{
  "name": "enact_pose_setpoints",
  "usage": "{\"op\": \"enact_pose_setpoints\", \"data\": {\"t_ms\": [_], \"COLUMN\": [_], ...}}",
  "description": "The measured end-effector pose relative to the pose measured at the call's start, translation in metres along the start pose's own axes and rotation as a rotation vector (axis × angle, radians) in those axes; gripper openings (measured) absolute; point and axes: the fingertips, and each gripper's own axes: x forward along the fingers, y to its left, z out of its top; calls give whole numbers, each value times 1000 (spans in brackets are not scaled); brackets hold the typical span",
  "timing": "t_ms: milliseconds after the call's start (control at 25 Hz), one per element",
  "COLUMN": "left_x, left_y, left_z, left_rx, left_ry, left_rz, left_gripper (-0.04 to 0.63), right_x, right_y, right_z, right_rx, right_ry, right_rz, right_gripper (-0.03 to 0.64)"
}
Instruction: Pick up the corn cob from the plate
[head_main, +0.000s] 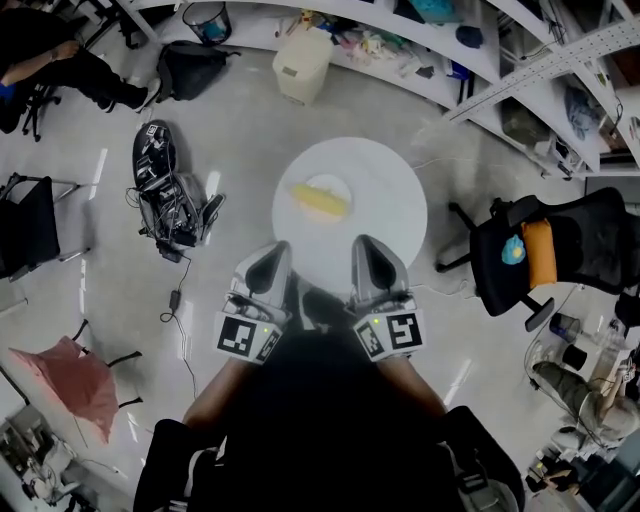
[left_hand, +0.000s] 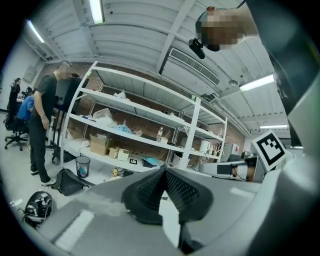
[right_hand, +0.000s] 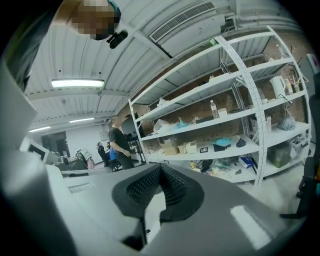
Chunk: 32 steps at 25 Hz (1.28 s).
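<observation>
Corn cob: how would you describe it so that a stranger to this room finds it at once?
Find the round white table in the middle of the pale floor. A white plate sits on it, and the corn cob lies on that plate: the only yellow thing there.

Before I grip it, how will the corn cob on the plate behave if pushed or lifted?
The corn cob looks long and rounded, so a push would probably roll it across the plate. It lies flat, likely stiff, so it should lift in one piece. Slipperiness: too small to tell.

left hand-held gripper (head_main: 268, 268) / right hand-held gripper (head_main: 372, 262): grey | black pads (left_hand: 150, 192)
</observation>
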Motion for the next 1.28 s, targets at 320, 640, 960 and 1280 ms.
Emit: {"op": "enact_pose_setpoints", "data": {"t_ms": [320,640,960,1280], "left_x": [25,55,80,107], "left_y": [15,32,42,45], "left_z": [-10,-27,-61,-90], "left_rx": [22,38,70,114], "left_ry": [53,111,253,344], "left_rz": [-34,-69,-85,-152], "left_gripper": [3,3,3,3], "right_x": [26,46,62,78], "right_y": [-8,-23,-44,-59], "right_z": [-9,-16,-26,-37], "right_rx": [20,42,60,82], "right_ry": [24,51,78,105], "right_rz": [-21,-51,-81,-108], "right_gripper": [8,8,8,8]}}
